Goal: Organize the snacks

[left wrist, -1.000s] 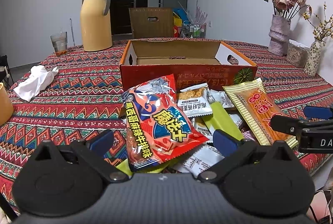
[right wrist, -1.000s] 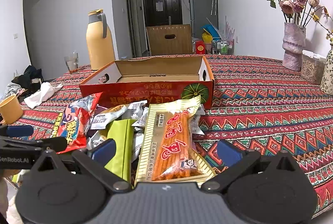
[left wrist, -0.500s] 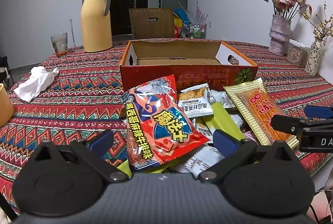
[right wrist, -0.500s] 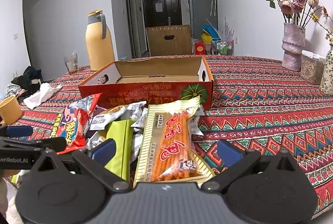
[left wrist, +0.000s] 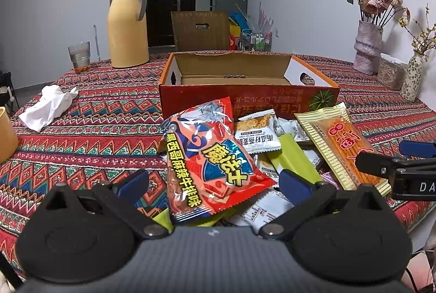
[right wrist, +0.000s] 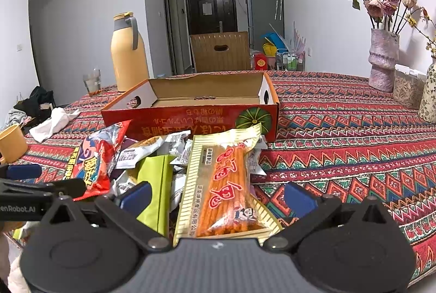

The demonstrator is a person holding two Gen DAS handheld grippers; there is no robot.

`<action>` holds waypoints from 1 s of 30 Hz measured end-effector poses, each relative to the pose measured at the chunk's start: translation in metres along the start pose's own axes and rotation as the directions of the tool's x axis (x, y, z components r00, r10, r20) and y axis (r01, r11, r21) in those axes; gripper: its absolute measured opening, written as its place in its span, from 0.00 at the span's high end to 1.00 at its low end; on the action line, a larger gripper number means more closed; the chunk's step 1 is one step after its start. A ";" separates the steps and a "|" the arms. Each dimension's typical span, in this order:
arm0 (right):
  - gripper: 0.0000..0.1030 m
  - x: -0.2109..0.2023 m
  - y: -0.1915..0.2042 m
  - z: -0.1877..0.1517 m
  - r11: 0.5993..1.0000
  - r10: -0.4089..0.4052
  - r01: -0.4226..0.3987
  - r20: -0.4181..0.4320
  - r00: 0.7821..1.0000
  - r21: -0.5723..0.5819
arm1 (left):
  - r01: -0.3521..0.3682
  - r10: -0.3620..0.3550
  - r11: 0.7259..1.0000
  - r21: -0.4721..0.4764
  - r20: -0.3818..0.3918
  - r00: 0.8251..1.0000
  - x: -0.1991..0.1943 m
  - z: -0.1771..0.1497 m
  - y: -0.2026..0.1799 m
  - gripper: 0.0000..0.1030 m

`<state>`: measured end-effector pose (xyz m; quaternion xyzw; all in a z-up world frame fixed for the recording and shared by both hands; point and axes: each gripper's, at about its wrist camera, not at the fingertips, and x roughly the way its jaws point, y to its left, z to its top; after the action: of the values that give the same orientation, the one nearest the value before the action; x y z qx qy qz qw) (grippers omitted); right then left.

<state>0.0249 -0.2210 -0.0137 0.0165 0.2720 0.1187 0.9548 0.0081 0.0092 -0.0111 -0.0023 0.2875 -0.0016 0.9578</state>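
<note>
While the empty cardboard box (left wrist: 234, 76) is left behind the snack pile for filling, both grippers' jaws are held spread, the left gripper (left wrist: 214, 181) around the red chip bag (left wrist: 215, 159) and the right gripper (right wrist: 218, 193) around the orange stick pack (right wrist: 229, 181).

A yellow thermos (left wrist: 127, 23) and glass (left wrist: 79, 53) stand upper left, crumpled tissue (left wrist: 47, 106) at left, flower vase (left wrist: 368, 46) upper right.
</note>
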 end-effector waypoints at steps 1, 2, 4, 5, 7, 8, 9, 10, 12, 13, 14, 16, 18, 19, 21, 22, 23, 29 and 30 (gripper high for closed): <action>0.00 0.000 -0.001 0.000 1.000 0.000 0.000 0.000 1.000 0.000 | 0.000 0.000 1.000 0.001 0.001 1.000 0.000 0.000 0.000 0.00; 0.00 0.000 -0.001 0.000 1.000 0.000 0.000 0.000 1.000 0.001 | 0.000 0.000 1.000 0.001 0.001 1.000 0.000 0.000 0.000 0.00; 0.00 0.000 0.000 0.000 1.000 0.001 -0.001 0.000 1.000 0.000 | -0.001 0.001 1.000 0.001 0.001 1.000 0.000 -0.001 0.000 0.00; 0.00 0.000 0.000 0.000 1.000 0.001 -0.001 0.000 1.000 0.000 | -0.002 0.002 1.000 0.001 0.001 1.000 0.000 -0.002 -0.001 0.00; 0.00 0.001 0.000 0.000 1.000 0.001 -0.001 -0.001 1.000 0.000 | -0.003 0.003 1.000 0.000 0.001 1.000 0.000 -0.002 -0.001 0.00; 0.00 0.001 -0.001 0.000 1.000 0.001 -0.001 -0.001 1.000 0.000 | -0.004 0.004 1.000 -0.001 0.001 1.000 0.000 -0.002 -0.001 0.00; 0.00 0.000 0.000 -0.001 1.000 0.001 -0.001 0.000 1.000 0.000 | -0.005 0.005 1.000 -0.001 0.001 1.000 0.000 -0.002 -0.001 0.00; 0.00 0.000 0.000 0.000 1.000 0.001 -0.001 0.000 1.000 0.000 | -0.005 0.005 1.000 -0.001 0.002 1.000 0.000 -0.002 -0.001 0.00; 0.00 0.002 0.000 -0.001 1.000 0.001 -0.001 -0.001 1.000 0.000 | -0.005 0.005 1.000 0.000 0.002 1.000 0.000 -0.002 -0.001 0.00; 0.00 0.003 0.000 -0.001 1.000 0.000 0.000 -0.003 1.000 0.000 | -0.005 0.005 1.000 0.000 0.002 1.000 0.001 -0.002 -0.001 0.00; 0.00 0.004 -0.001 -0.001 1.000 0.000 0.000 -0.004 1.000 0.000 | -0.005 0.005 1.000 -0.001 0.001 1.000 0.001 -0.002 -0.001 0.00; 0.00 0.006 0.000 -0.002 1.000 -0.003 0.003 -0.006 1.000 -0.004 | -0.005 0.005 1.000 -0.002 -0.001 1.000 0.002 -0.001 -0.001 0.00; 0.00 0.009 0.002 -0.002 1.000 -0.008 0.008 -0.010 1.000 -0.012 | -0.006 0.006 1.000 -0.002 -0.004 1.000 0.005 -0.001 -0.001 0.00; 0.01 0.011 0.002 -0.003 1.000 -0.011 0.011 -0.012 1.000 -0.016 | -0.007 0.007 1.000 -0.002 -0.006 1.000 0.005 -0.001 -0.002 0.00; 0.07 0.017 0.004 -0.004 1.000 -0.014 0.013 -0.022 1.000 -0.028 | -0.010 0.010 1.000 -0.004 -0.009 1.000 0.007 -0.001 -0.001 0.00; 0.08 0.021 0.005 -0.005 0.999 -0.016 0.015 -0.029 0.999 -0.033 | -0.012 0.012 1.000 -0.006 -0.011 1.000 0.008 -0.001 0.000 0.00; 0.09 0.025 0.005 -0.005 0.999 -0.017 0.015 -0.037 0.999 -0.039 | -0.013 0.013 1.000 -0.008 -0.012 1.000 0.009 -0.001 0.000 0.00; 0.16 0.045 0.010 -0.006 0.997 -0.036 0.031 -0.069 0.997 -0.069 | -0.020 0.020 1.000 -0.014 -0.019 1.000 0.013 0.000 0.003 0.00; 0.17 0.048 0.011 -0.006 0.996 -0.040 0.034 -0.073 0.997 -0.077 | -0.021 0.021 1.000 -0.014 -0.020 1.000 0.014 0.000 0.003 0.00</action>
<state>0.0587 -0.1992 -0.0428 -0.0292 0.3029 0.1116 0.9460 0.0201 0.0119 -0.0187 -0.0061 0.2970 0.0103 0.9548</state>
